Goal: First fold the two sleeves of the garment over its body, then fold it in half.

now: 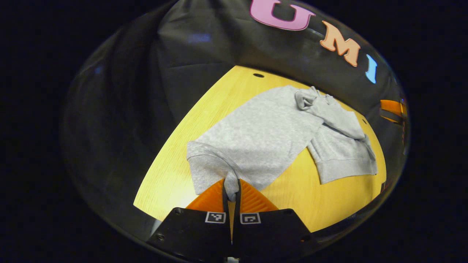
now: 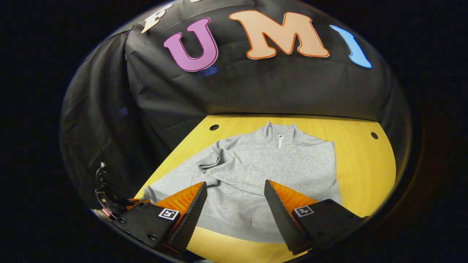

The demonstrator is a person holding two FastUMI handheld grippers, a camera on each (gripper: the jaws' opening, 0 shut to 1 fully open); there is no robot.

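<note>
One grey sweatshirt (image 2: 256, 175) lies flat on the yellow table (image 2: 365, 160), front up, with its collar (image 2: 279, 133) toward the black cloth wall and its hem toward you, so its long axis runs from you straight away to the wall. Your left gripper (image 1: 231, 191) is closed on a pinch of cloth at the cuff of one sleeve (image 1: 208, 170), probably because that is the handle you need to carry the sleeve over the body. In the left gripper view the other sleeve (image 1: 336, 117) lies bunched across the far side. Your right gripper (image 2: 236, 204) hovers over the hem with its fingers wide apart, holding nothing, seemingly waiting its turn.
</note>
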